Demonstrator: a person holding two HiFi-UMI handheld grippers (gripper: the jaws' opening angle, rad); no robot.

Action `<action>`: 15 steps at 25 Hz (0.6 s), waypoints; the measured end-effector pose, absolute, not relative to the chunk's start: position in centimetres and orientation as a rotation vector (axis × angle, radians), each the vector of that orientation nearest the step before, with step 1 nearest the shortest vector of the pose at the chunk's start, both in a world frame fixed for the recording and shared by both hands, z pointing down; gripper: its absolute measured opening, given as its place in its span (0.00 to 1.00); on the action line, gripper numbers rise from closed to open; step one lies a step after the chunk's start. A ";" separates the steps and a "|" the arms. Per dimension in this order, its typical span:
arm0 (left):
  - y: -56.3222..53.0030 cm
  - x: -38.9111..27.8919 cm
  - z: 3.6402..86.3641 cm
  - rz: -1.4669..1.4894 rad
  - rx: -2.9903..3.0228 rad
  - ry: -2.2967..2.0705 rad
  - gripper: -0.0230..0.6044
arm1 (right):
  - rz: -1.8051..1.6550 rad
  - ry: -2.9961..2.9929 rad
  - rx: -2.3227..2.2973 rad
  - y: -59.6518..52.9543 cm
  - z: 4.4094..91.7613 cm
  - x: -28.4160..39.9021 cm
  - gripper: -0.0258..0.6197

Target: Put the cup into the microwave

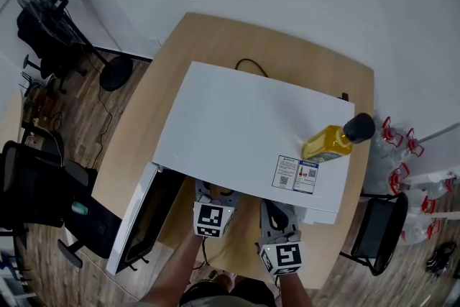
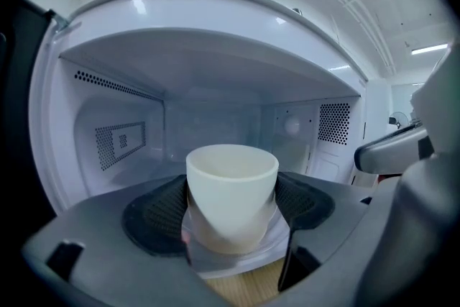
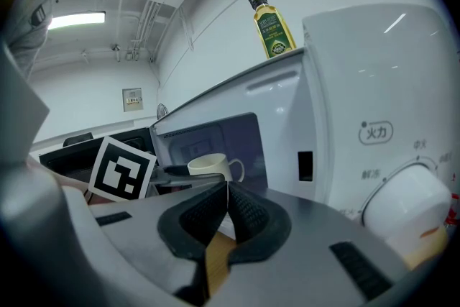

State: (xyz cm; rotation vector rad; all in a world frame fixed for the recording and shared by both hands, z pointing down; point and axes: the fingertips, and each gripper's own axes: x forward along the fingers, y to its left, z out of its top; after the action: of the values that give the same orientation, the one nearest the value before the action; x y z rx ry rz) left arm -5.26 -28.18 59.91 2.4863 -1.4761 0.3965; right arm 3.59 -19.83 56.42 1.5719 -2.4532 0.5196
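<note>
**White cup clamped in the left gripper at the mouth of the open microwave**

In the left gripper view, the white cup (image 2: 231,176) fills the near middle. It stands upright between the left gripper's (image 2: 233,223) two black pads (image 2: 154,216), which are spread to the cup's width and press on its sides. Behind it is the white cavity (image 2: 215,118) of the microwave, with perforated vents on both side walls. A strip of wooden table (image 2: 237,287) shows under the cup. Whether its base has crossed the cavity's sill cannot be told.

The right gripper (image 3: 227,190) holds nothing; its ribbed pads meet in a closed seam, with only table wood below them. It sits before the microwave's control panel, near a round white knob (image 3: 406,208). Looking left from there, the cup's handle points right, and the cup hangs in front of the dark cavity opening, beside the left gripper's marker cube (image 3: 121,169).

From the head view, both grippers lie at the microwave's (image 1: 244,126) front edge, with the left gripper (image 1: 214,199) beside the right gripper (image 1: 279,216). The door (image 1: 136,226) swings open to the left. A yellow oil bottle (image 1: 334,140) with a black cap stands on the microwave's top near its right end. A fan (image 1: 43,18) stands on the floor at far left.
</note>
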 end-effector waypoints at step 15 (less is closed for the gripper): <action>-29.5 -4.3 59.6 0.395 2.509 -1.452 0.66 | 0.516 -2.446 1.578 -20.0 56.6 3.7 0.07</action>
State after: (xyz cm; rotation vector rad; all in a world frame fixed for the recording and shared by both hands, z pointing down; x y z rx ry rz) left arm -4.29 -29.49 59.58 2.5092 -1.4523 0.3947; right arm 3.65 -20.00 56.56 1.5778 -2.4457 0.5156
